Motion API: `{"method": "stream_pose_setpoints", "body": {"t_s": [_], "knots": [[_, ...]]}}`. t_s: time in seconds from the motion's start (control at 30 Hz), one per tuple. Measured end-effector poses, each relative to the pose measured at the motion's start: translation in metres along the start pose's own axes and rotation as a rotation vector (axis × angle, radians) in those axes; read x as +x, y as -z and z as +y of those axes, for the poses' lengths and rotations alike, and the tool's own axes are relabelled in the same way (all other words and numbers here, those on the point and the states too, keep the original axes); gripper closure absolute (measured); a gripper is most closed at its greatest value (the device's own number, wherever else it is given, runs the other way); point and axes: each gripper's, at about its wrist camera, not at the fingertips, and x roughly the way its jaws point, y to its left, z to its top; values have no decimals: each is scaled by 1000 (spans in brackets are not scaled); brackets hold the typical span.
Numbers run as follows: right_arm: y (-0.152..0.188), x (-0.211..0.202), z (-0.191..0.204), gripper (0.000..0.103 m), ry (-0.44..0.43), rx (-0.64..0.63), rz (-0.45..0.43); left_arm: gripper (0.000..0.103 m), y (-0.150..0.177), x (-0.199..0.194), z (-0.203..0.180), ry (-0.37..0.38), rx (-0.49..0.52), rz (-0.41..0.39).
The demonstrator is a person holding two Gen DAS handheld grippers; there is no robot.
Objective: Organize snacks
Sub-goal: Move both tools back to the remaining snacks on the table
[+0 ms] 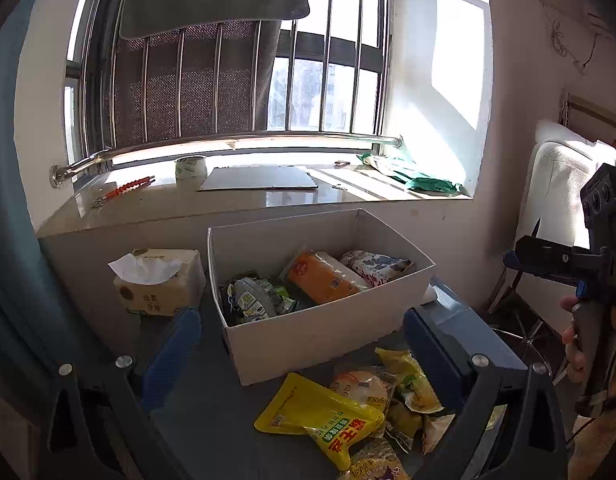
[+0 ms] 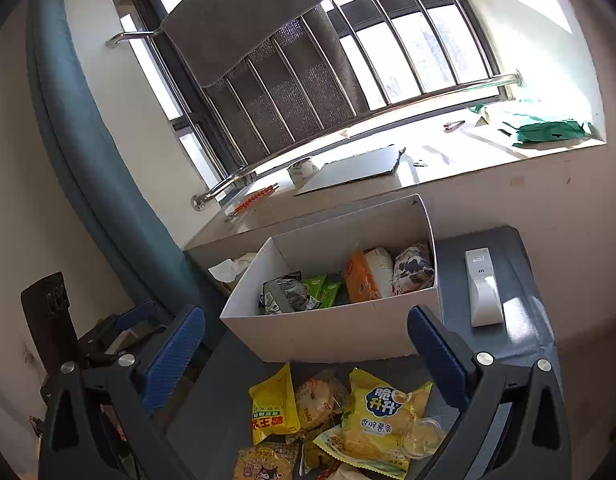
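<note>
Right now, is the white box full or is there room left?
Room left. The white box holds a few packets along its bottom, well below the rim; more packets lie on the table in front.

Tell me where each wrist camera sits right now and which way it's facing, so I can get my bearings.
Left wrist: on the left gripper, looking over the white box to the window; own open blue fingers, plus the right gripper and hand at right.
Right wrist: on the right gripper, facing the same box, view tilted; own open fingers, left gripper at left.
Shared: box, loose snacks, windowsill.
</note>
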Motion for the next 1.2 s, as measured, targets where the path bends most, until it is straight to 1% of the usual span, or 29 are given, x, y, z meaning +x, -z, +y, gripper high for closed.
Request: {"method": "stream_pose_setpoints", "body": {"t_s": [0.07,0.17,0.27,0.33,0.4,0.43,0.5,0.53,0.63,0.77,0.83,0.97,1.07,1.13,1.17,1.2], "knots": [[26,-16,-1,0,0,2,5,0,21,-14,-3,12,-28,-10],[64,-33,-1,0,29,-9,23,0,50,-25,-8,17,-67,10],[95,-47,-1,0,80,-24,32,0,77,-30,-11,32,-121,39],[109,-56,-3,0,139,-39,31,0,92,-30,-13,57,-162,60],[121,-62,-4,0,180,-79,40,0,103,-28,-16,64,-178,87],[125,-63,-5,0,198,-98,47,0,107,-28,-18,61,-180,96],[133,-63,-8,0,263,-138,75,0,113,-27,-21,48,-180,106],[138,-64,-11,0,276,-153,78,0,115,-27,-22,50,-177,109],[147,-57,-18,0,290,-167,130,0,119,-29,-26,48,-169,110],[154,-37,-29,0,335,-182,177,0,123,-32,-31,54,-156,120],[155,-27,-36,0,345,-177,209,0,126,-34,-31,55,-154,124],[155,-15,-45,0,360,-176,231,0,133,-32,-26,49,-169,142],[159,-3,-48,0,371,-199,296,0,137,-29,-20,41,-190,159],[162,-1,-49,1,355,-206,293,0,138,-28,-16,39,-208,164],[162,0,-51,11,351,-196,294,0,139,-27,-15,38,-211,167],[163,1,-53,60,345,-182,302,0,139,-27,-14,36,-211,167]]}}
